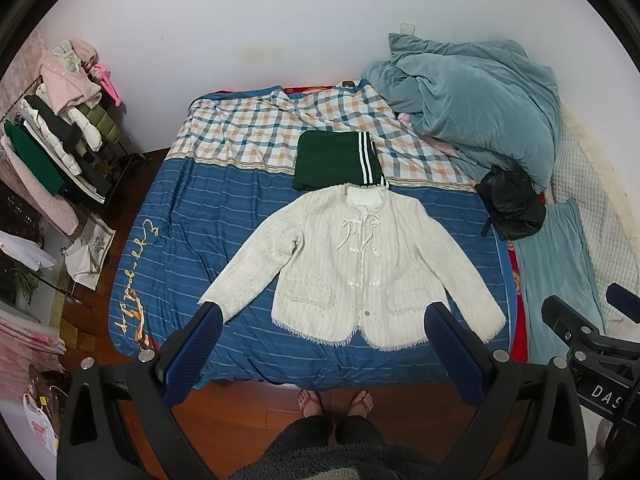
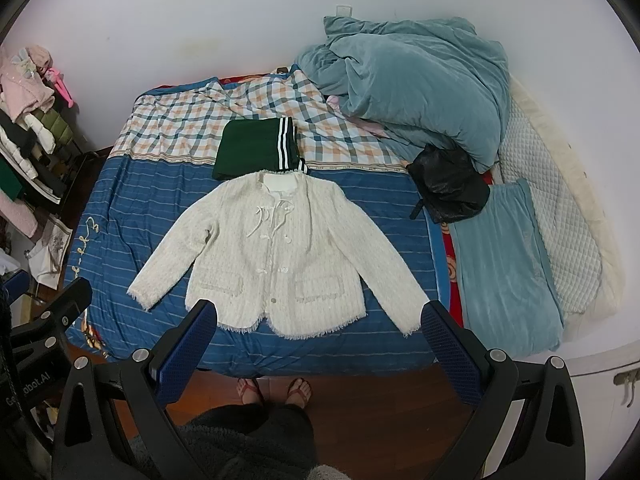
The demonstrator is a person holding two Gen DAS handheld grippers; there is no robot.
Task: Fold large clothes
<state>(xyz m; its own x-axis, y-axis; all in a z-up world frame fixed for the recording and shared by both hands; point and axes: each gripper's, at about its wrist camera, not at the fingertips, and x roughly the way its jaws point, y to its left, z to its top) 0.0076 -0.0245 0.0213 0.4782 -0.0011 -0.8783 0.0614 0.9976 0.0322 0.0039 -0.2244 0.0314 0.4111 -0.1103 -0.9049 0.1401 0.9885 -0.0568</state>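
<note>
Both claws: I am holding the left gripper point(image 1: 323, 320) and right gripper point(image 2: 319, 316) spread wide, carrying nothing
Garment: cream tweed jacket with frayed hem point(image 1: 356, 264) is lying flat, front up, on the blue striped bedspread point(image 1: 192, 232)
Handling: I am judging it soft, thickish, light; gripping at sleeve cuffs or shoulders

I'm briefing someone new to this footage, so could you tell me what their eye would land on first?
First, the cream jacket spread flat, front up, sleeves out, on the blue striped bedspread. Just past its collar lies a folded green garment with white stripes. A rumpled teal duvet is heaped in the bed's far right corner, while the left gripper and right gripper hang open, empty.
</note>
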